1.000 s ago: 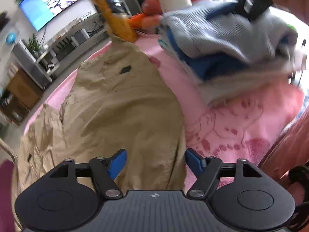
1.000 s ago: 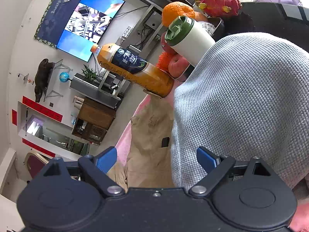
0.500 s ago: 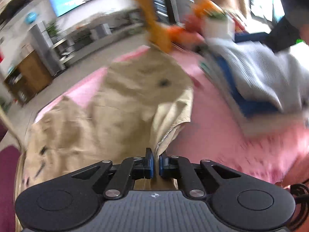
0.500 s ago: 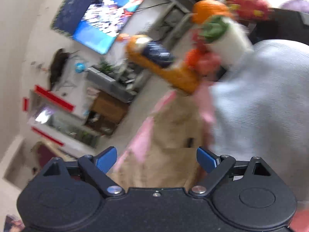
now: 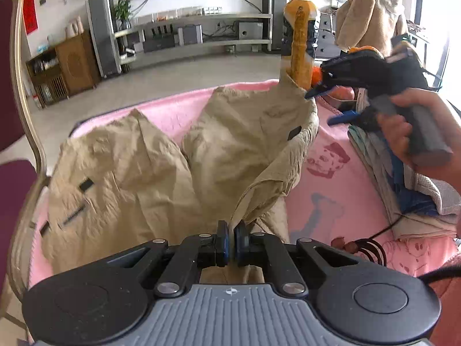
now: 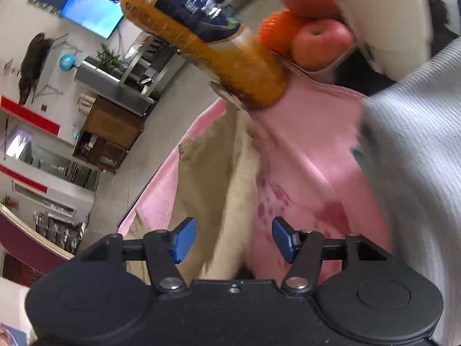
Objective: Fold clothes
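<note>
Your left gripper (image 5: 231,240), bottom centre, is clamped on the trousers' (image 5: 161,161) edge; they lie crumpled mid-frame on the pink blanket (image 5: 325,178). Your right gripper (image 6: 234,239) is closing, trouser fabric between its jaws, pads not yet pressing.

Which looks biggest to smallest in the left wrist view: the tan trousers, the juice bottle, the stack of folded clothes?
1. Tan trousers, spread across most of the pink blanket.
2. Stack of folded clothes, partly hidden by the hand.
3. Juice bottle, though it stands farthest from the camera, so its true size is unsure.
</note>
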